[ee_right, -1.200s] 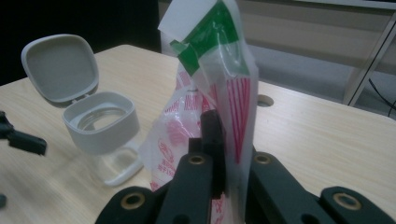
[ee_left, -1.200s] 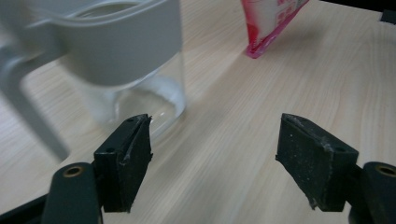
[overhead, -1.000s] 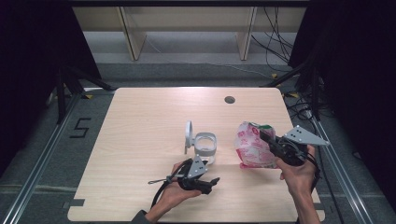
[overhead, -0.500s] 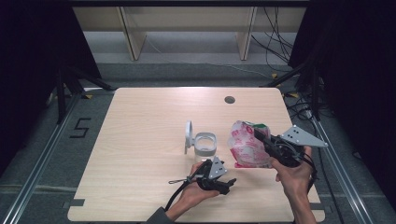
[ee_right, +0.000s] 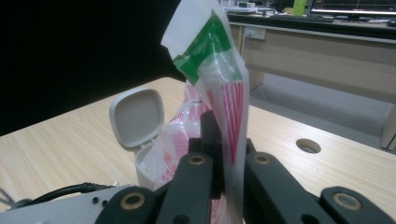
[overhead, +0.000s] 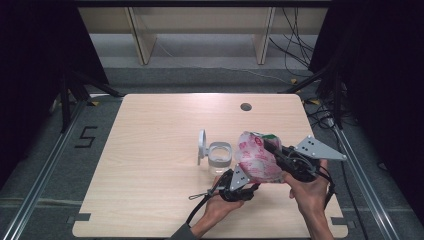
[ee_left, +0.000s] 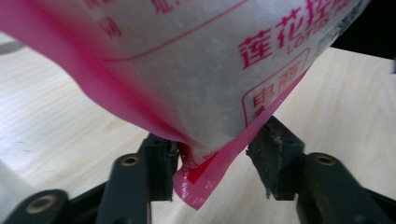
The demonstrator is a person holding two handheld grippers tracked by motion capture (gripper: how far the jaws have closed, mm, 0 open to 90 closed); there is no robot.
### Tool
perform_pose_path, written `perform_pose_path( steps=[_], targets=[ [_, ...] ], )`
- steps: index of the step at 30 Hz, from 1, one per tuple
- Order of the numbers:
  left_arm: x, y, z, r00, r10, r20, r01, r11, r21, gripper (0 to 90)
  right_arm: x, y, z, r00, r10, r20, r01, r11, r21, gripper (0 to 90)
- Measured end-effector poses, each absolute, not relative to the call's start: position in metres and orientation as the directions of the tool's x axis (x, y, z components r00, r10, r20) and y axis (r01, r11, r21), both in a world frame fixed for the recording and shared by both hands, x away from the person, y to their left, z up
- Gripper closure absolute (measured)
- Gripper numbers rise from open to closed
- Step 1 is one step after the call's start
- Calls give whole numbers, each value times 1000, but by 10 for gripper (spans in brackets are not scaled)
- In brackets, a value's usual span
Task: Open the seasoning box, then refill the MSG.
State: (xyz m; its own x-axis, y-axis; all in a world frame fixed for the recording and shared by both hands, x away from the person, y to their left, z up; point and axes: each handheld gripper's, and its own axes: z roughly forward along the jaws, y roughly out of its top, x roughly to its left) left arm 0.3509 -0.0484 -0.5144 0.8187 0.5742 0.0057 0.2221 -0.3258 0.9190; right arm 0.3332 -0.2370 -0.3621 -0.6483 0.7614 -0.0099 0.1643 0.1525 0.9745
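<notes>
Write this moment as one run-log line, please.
right gripper: shut on bag | left gripper: jaws closing around bag's bottom corner, pads not pressing | container: lid open, on table

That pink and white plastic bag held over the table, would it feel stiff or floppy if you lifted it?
Probably floppy: the bag bulges and sags between the right hand-held gripper, shut on its top edge, and the left hand-held gripper, whose jaws have just been closing around its bottom corner. It looks filled, so likely weighty. The glossy film may be slippery.

Right gripper, jaws clamped on a pink-and-white bag at frame centre; open-lidded white container behind it, centre left, on the counter.
</notes>
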Motion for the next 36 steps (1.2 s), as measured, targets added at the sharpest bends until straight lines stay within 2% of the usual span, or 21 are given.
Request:
perform_pose_path(
  steps=[1,3,9,12,13,22,25,28,31,32,36],
  targets=[
    [350,-49,-515,815,579,-24,235,-293,927,595,333,-236,-362,-644,765,-18,164,162,973,900],
    [351,-48,-515,811,585,-18,236,-299,925,612,332,-235,-362,-635,772,-7,183,160,970,900],
    [347,-52,-514,799,601,-6,225,-290,930,665,339,-238,-361,-635,772,-28,159,167,973,900],
    [345,-55,-515,802,598,-13,222,-278,935,670,340,-237,-362,-632,775,6,180,140,974,900],
    [344,-54,-515,801,598,13,204,-294,934,672,342,-237,-362,-638,770,-10,165,149,975,900],
    [346,-58,-513,804,594,-20,228,-277,934,676,348,-234,-359,-624,781,-2,183,149,972,900],
    [348,-59,-514,805,592,-28,236,-277,931,676,352,-233,-359,-624,781,-37,169,181,969,900],
    [350,-58,-515,798,602,-22,232,-274,933,678,354,-225,-358,-629,777,-8,203,174,963,900],
    [353,-58,-515,784,620,-34,243,-256,936,678,361,-219,-356,-633,774,-36,198,207,958,900],
    [354,-58,-515,780,624,-42,247,-246,937,678,362,-215,-355,-628,778,-10,218,188,958,900],
    [357,-59,-515,766,638,-73,260,-204,944,674,369,-207,-350,-643,765,-47,203,230,952,900]
  ],
)
